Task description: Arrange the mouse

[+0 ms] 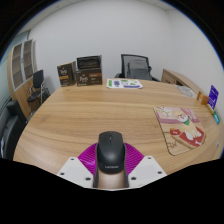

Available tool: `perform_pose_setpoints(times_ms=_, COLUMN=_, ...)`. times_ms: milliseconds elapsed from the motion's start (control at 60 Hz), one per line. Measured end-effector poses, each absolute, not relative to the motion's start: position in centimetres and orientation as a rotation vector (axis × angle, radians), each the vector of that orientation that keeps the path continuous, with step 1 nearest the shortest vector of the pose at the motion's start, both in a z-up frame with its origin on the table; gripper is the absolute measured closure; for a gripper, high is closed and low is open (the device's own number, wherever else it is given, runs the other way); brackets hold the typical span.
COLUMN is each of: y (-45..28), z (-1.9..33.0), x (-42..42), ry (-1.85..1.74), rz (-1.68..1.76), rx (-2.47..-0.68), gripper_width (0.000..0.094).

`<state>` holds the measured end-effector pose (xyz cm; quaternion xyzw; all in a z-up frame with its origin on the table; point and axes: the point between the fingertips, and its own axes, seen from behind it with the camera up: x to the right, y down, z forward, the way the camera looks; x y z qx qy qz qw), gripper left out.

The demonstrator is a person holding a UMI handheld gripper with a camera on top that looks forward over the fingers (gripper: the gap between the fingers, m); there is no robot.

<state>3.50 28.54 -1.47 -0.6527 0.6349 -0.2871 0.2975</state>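
Observation:
A black computer mouse (109,149) sits between my gripper's two fingers, its rear end toward the camera. Both magenta pads (90,157) press against its sides. My gripper (110,160) is shut on the mouse and holds it over the near part of the round wooden table (100,110). A patterned mouse mat (180,127) lies on the table to the right, beyond the fingers.
Boxes and a framed sign (88,72) stand at the table's far edge. A flat printed sheet (125,84) lies near them. Office chairs (135,67) stand behind the table, another chair (30,90) at the left. Small items (212,97) stand at the right edge.

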Motion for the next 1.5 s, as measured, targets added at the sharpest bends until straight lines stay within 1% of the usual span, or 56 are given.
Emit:
perform_pose_setpoints(times_ms=117, y=28.5, z=-1.3, x=3.3, ry=1.681, rz=-0.764, rx=-1.750, gripper_width=0.0589)
perform_pose_setpoints(times_ms=200, y=28.4, z=-0.2, x=2.9, ry=1.690, rz=-0.761, rx=-1.734, gripper_width=0.0590)
perform_pose_setpoints(times_ms=283, y=28.1, z=1.9, x=2.9, ry=1.682, rz=-0.765, rx=-1.717, gripper_width=0.0590)
perform_pose_setpoints(times_ms=400, y=26.5, z=6.2, x=3.9, ry=1.661, rz=-0.797, rx=-1.681, gripper_width=0.0589)
perform_pose_setpoints(times_ms=517, y=22.9, z=10.3, x=5.6, ry=1.668, rz=-0.819, rx=-1.619, gripper_width=0.0590)
perform_pose_setpoints(times_ms=600, y=18.7, z=12.6, x=7.1, ry=1.681, rz=-0.878, rx=-1.576, gripper_width=0.0589)
perform_pose_setpoints(times_ms=700, y=13.3, z=13.8, x=8.8, ry=1.704, rz=-0.939, rx=-1.545, gripper_width=0.0590)
perform_pose_setpoints(times_ms=750, y=10.5, z=13.5, x=9.4, ry=1.720, rz=-0.958, rx=-1.547, gripper_width=0.0590)
perform_pose_setpoints(times_ms=817, y=7.1, z=12.3, x=10.2, ry=1.758, rz=-0.983, rx=-1.557, gripper_width=0.0590)
perform_pose_setpoints(times_ms=917, y=2.8, z=9.3, x=10.3, ry=1.814, rz=-0.977, rx=-1.574, gripper_width=0.0590)
perform_pose_setpoints(times_ms=1033, y=0.0, z=5.7, x=10.3, ry=1.853, rz=-0.939, rx=-1.596, gripper_width=0.0591)
perform_pose_setpoints(times_ms=1167, y=-0.9, z=2.7, x=10.1, ry=1.876, rz=-0.897, rx=-1.615, gripper_width=0.0592)
perform_pose_setpoints(times_ms=1367, y=0.4, z=-0.1, x=9.8, ry=1.842, rz=-0.846, rx=-1.670, gripper_width=0.0589)
perform_pose_setpoints(times_ms=1450, y=0.4, z=-1.1, x=9.5, ry=1.839, rz=-0.845, rx=-1.689, gripper_width=0.0572)
perform_pose_setpoints(times_ms=1500, y=0.4, z=-1.3, x=9.5, ry=1.838, rz=-0.846, rx=-1.683, gripper_width=0.0532)
